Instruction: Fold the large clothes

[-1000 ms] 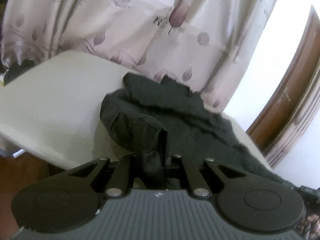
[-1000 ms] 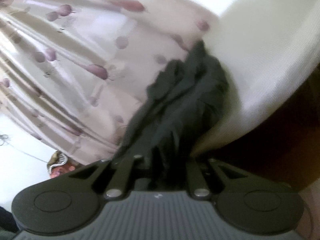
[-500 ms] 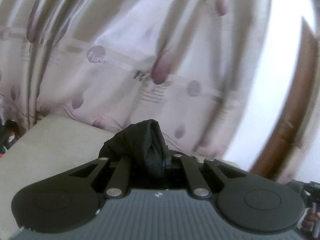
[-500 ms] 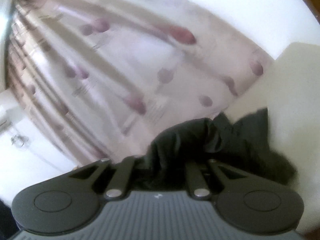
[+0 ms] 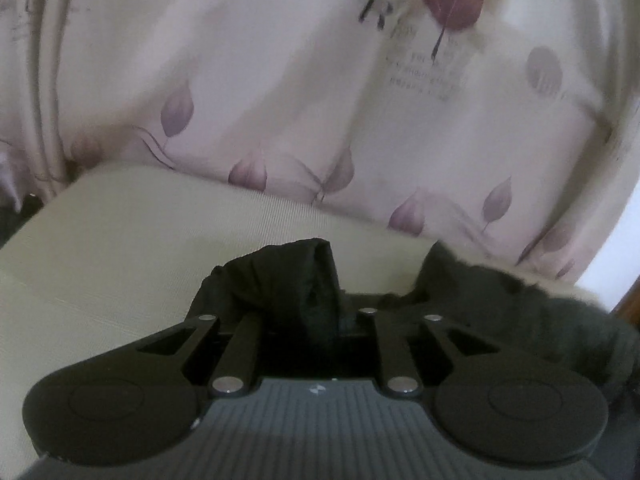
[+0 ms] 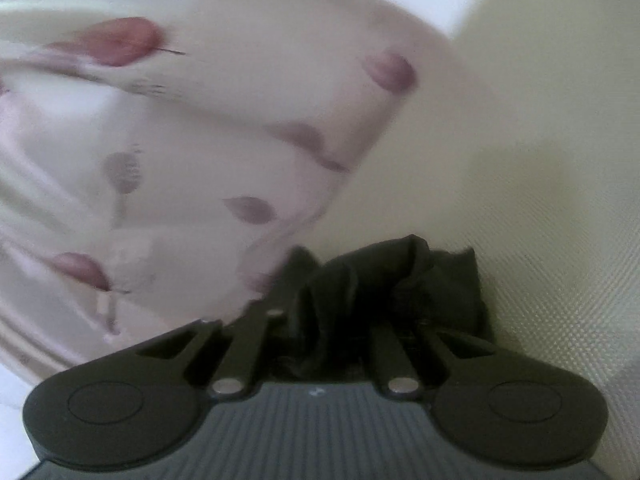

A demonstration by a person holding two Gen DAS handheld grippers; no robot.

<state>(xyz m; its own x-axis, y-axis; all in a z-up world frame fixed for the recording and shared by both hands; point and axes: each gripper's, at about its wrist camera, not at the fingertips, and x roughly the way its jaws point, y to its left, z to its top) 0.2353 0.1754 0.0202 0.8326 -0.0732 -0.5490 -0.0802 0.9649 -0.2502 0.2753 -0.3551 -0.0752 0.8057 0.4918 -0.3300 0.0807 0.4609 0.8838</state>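
— Largest item?
— Curtain: pale, printed with purple leaves and some lettering, hanging behind everything and filling most of both wrist views.

— Next?
— Table top: cream, textured cover, standing just in front of the curtain.

— The garment?
— Dark garment: black, bunched, lying on the table top near its far edge by the curtain. One fold rises between the fingers of each tool.

— The tools?
— Left gripper: its jaws have just been opening, a tuft of the dark garment between them; whether the pads press on it I cannot tell. Right gripper: jaws close together, clamped on a thick wad of the same cloth. That view is blurred.
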